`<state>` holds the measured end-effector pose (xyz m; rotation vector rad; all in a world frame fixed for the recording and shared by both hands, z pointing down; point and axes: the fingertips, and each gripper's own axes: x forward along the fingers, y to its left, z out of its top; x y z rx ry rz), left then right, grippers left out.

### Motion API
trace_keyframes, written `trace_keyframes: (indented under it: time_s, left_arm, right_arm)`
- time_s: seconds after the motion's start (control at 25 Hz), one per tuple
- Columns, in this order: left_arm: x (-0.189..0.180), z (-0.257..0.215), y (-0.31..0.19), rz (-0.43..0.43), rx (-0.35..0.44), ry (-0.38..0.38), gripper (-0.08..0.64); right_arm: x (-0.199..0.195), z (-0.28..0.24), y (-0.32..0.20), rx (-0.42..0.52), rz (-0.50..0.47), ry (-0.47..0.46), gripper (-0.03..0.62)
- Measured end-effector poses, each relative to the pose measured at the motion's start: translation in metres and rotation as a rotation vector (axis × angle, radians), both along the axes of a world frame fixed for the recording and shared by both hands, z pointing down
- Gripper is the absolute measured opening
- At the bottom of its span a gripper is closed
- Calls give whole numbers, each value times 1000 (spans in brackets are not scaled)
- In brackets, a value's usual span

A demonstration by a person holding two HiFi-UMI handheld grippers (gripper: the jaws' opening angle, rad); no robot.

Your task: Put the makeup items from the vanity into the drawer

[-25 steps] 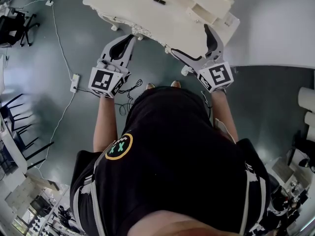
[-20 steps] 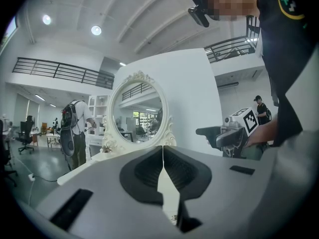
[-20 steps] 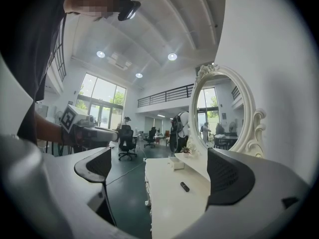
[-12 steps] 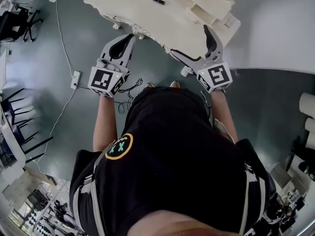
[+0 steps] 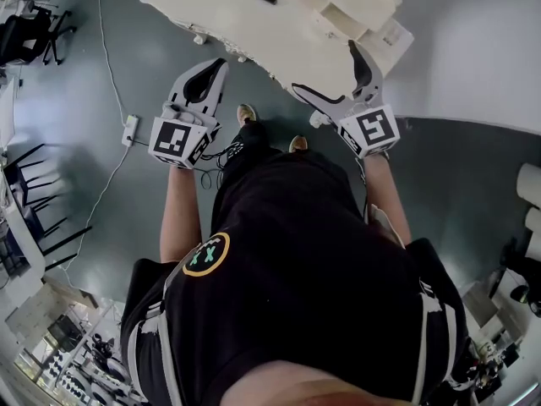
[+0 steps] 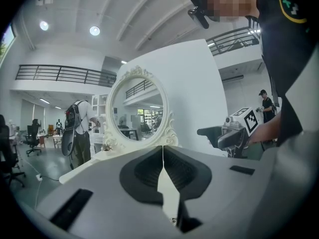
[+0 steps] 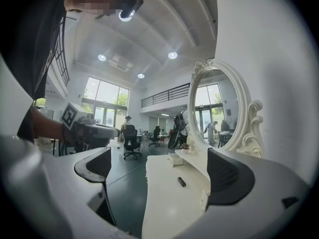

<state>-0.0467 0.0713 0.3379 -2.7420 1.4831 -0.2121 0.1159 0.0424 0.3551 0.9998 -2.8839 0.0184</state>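
Shoe (image 5: 246, 112) has stepped forward since the earlier frame and the tabletop (image 5: 220, 11) has slid up in the head view, so I'm closer now. Left tool (image 6: 162, 151): jaws pressed together, nothing in them, off the tabletop's front edge over the floor. Right tool (image 7: 159, 176): jaws wide apart, empty, over the tabletop's near end. Dark makeup stick (image 7: 181, 181) lies flat mid-tabletop, toward the back edge, well apart from both tools. Mirror (image 7: 215, 103) stands at the back edge.
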Motion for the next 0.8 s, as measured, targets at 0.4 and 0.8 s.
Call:
trace_keyframes:
  time_s: [0.4, 0.8]
  left_arm:
    - [-41, 18, -79, 50, -11, 27, 25]
    - [-103, 39, -191, 168, -30, 19, 25]
  right_arm:
    - [-37, 13, -70, -5, 48, 19, 598]
    - [-110, 29, -168, -38, 108, 95, 598]
